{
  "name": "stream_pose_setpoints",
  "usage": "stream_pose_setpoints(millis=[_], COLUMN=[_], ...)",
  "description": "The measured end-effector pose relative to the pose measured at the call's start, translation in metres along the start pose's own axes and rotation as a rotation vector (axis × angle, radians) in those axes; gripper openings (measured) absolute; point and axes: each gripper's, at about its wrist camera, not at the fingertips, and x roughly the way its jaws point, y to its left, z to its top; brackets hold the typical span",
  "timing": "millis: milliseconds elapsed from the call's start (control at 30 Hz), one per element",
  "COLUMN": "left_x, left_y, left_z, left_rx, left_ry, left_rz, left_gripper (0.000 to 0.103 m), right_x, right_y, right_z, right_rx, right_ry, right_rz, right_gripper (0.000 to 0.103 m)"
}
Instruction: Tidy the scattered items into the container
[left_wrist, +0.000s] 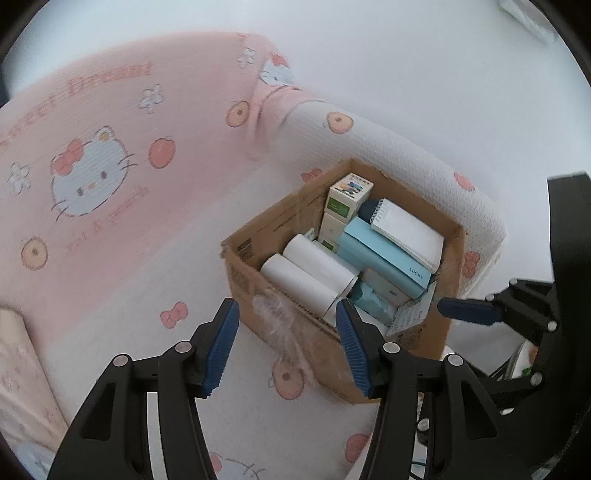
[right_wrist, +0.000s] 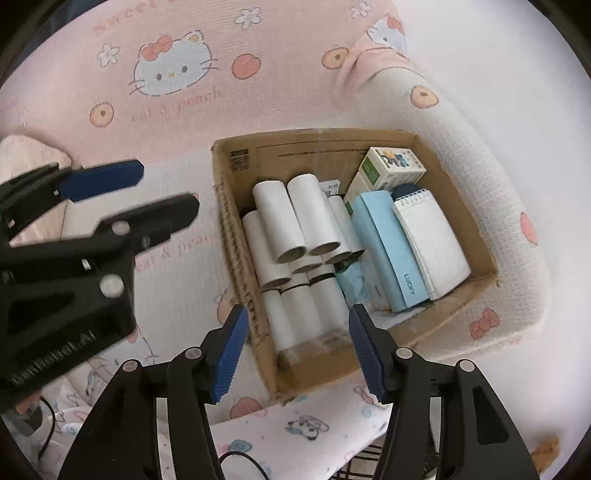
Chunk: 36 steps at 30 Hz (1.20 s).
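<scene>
Left gripper (left_wrist: 286, 347): its jaws are held wide apart and nothing is gripped between the blue ribbed pads; it is seen above the near corner of the box. In the right wrist view it (right_wrist: 147, 188) is seen at the left, beside the box and apart from it.
Right gripper (right_wrist: 295, 350): its jaws are likewise spread, and nothing is clamped; it is held over the near wall of the box. One blue finger of it (left_wrist: 467, 310) is seen at the right edge of the left wrist view, close to the box's right corner.
Cardboard box (right_wrist: 458, 229): it is set on the sofa seat, tucked into the corner by the armrest, with its top open.
White paper rolls (right_wrist: 295, 221): they are stacked in layers along the left side of the box, their hollow ends turned toward the camera.
Light blue box marked LUCKY (right_wrist: 388, 243): it is laid lengthwise in the middle of the box, just beside the rolls.
Spiral notepad (right_wrist: 432, 240): it is laid against the light blue box, on the right-hand side.
Small printed cartons (right_wrist: 391, 168): they are stacked in the far right corner of the box.
Sofa cover (right_wrist: 173, 74): a pink and white cloth is seen, printed with cat faces, peaches and bows.
Scattered items: none can be made out on the seat around the box.
</scene>
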Motion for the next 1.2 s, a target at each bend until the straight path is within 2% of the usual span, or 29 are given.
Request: stream_pose_setpoints(millis=[133,267,433,533,633,767,867,1033,1200], left_x=[-0.018,-0.031,-0.041,-0.049,-0.065,-0.081,-0.087,-0.087,-0.081], left_y=[0.003,0.005,0.005,0.003,0.001,-0.004,-0.011,-0.028,-0.034], left_z=[-0.006,-0.011,-0.014,-0.014,-0.010,0.000,0.006,0.005,0.001], left_rx=[-0.027,-0.012,0.020,0.031,0.016,-0.001,0.012,0.082,0.111], left_ry=[-0.020,-0.028,-0.001,0.015,-0.003,0.016,0.026,0.010,0.003], left_rz=[-0.011,-0.005,0.004,0.028,0.054,0.012,0.004,0.065,0.079], left_gripper=[0.063,0.066,0.069,0.070,0.070,0.077,0.079,0.079,0.079], right_x=[-0.012,-0.019,-0.030,-0.042,-0.057,-0.080,-0.092,-0.098,-0.099], right_y=[0.013,0.019,0.022,0.018,0.013,0.004,-0.003,-0.010,-0.013], right_z=[-0.007,-0.022,-0.031,-0.031,-0.028,-0.024,-0.022,-0.021,-0.025], right_rx=[-0.003,0.002,0.000,0.015,0.021,0.028,0.046,0.077,0.083], right_ry=[0.000,0.028,0.037,0.017,-0.019,-0.082,-0.115,-0.128,-0.125], right_rz=[-0.031,-0.049,-0.084,-0.091,-0.109,-0.151,-0.132,-0.111,-0.106], right_gripper=[0.061,0.061,0.061,0.062,0.062,0.065,0.067,0.067,0.068])
